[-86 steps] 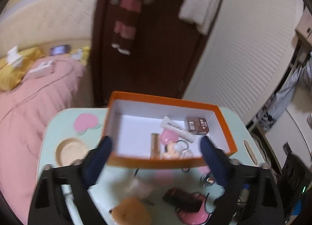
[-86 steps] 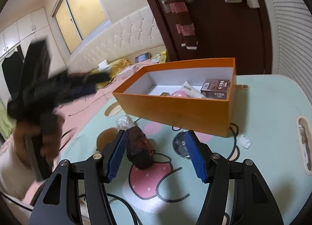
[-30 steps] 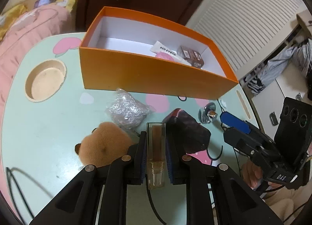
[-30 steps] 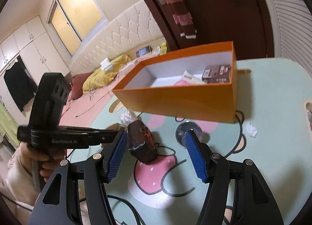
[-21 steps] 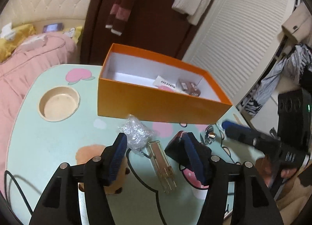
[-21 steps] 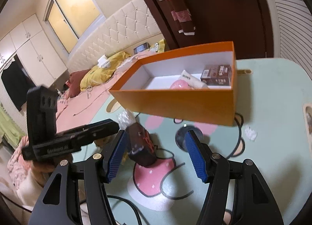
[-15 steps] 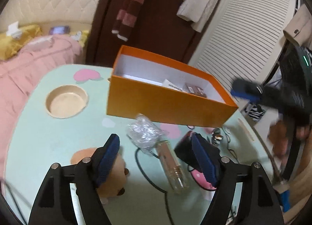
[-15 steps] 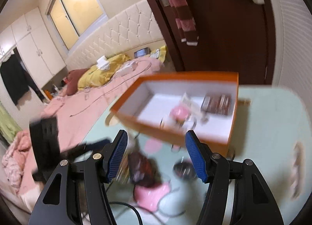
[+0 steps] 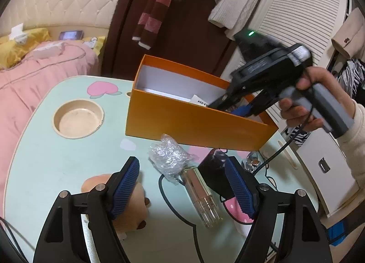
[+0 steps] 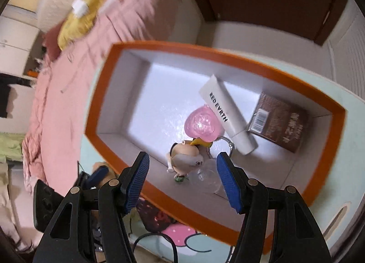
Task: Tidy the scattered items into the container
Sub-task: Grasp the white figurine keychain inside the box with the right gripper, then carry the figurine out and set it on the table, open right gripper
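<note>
Orange box (image 10: 230, 223) holds four items; both claws, left (image 9: 182, 185) and right (image 10: 182, 178), spread wide, empty

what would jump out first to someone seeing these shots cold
The bright orange box in the middle of the mint-green table grabs the eye, with the right tongs hanging open over its white inside. There lie a pink ball, a white tube and a brown packet. In front of the box, a clear bottle and crumpled plastic wrap lie between the open left tongs.
</note>
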The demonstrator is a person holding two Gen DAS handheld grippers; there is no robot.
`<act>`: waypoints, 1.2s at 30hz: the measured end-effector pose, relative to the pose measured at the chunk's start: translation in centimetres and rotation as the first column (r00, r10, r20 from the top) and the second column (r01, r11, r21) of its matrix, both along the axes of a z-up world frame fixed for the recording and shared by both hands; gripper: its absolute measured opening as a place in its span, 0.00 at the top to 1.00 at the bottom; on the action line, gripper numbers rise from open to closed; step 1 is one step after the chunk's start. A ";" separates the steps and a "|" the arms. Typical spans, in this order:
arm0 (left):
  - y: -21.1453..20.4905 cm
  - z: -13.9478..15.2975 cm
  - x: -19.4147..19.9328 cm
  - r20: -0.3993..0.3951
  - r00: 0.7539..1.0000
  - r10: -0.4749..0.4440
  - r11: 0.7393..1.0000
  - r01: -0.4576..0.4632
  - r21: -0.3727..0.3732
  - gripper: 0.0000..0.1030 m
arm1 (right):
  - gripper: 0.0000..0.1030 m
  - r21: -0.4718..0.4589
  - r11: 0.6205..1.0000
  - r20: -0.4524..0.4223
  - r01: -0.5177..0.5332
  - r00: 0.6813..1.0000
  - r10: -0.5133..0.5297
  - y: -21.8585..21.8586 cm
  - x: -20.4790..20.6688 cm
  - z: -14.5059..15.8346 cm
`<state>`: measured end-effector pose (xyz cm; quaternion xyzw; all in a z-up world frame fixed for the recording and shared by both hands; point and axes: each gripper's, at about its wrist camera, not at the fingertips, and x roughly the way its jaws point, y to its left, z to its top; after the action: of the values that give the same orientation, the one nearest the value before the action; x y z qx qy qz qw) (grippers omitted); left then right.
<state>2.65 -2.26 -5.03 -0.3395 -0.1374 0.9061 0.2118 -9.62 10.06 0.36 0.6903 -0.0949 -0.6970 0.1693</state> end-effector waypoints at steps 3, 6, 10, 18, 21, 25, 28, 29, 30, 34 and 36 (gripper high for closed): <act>-0.3 0.0 -0.2 0.010 1.000 -0.002 1.000 0.002 0.023 0.25 | 0.48 0.055 0.998 0.038 -0.011 0.999 0.009 -0.5 -0.8 -1.4; -0.5 0.0 -0.3 0.014 1.000 -0.002 0.999 0.001 0.039 0.25 | 0.61 0.054 0.998 0.020 -0.028 0.999 0.027 -1.0 -1.0 -1.2; -0.6 0.0 -0.3 0.017 1.000 -0.001 0.999 0.000 0.044 0.25 | 0.64 0.056 0.997 -0.004 -0.043 0.999 0.043 -1.3 -0.6 -1.1; -0.3 0.0 -0.2 0.014 1.000 0.000 0.999 0.000 0.037 0.25 | 0.64 -0.087 0.996 -0.096 0.001 0.995 -0.010 0.3 0.2 2.5; -0.2 -0.1 -0.2 0.011 1.000 0.002 1.000 -0.002 0.031 0.25 | 0.64 -0.140 0.990 -0.182 0.006 0.983 -0.032 1.1 1.3 5.3; -0.4 -0.1 -0.3 0.013 1.000 0.010 0.999 -0.010 0.039 0.25 | 0.64 -0.203 0.979 -0.291 0.002 0.955 -0.063 2.3 3.3 8.9; -0.5 -0.2 -0.3 0.015 1.000 0.017 0.999 -0.017 0.048 0.25 | 0.64 -0.241 0.971 -0.320 -0.011 0.945 -0.069 2.7 5.0 9.9; -0.6 -0.2 -0.4 0.016 1.000 0.018 0.999 -0.019 0.050 0.25 | 0.64 -0.247 0.969 -0.323 -0.020 0.944 -0.063 2.7 5.8 9.9; -0.6 -0.2 -0.3 0.016 1.000 0.020 0.999 -0.021 0.050 0.25 | 0.64 -0.249 0.968 -0.323 -0.028 0.945 -0.056 2.6 6.6 9.7; -0.5 -0.2 -0.4 0.015 1.000 0.022 0.999 -0.022 0.045 0.25 | 0.64 -0.241 0.969 -0.297 -0.046 0.954 -0.029 2.1 9.7 7.1; -0.5 -0.2 -0.4 0.015 1.000 0.021 0.999 -0.022 0.041 0.25 | 0.64 -0.237 0.971 -0.280 -0.036 0.959 -0.033 2.3 11.1 5.1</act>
<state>2.27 -2.72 -5.27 -0.3400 -0.1612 0.9029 0.2079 1.47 12.37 5.44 0.5586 -0.1527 -0.7714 0.2637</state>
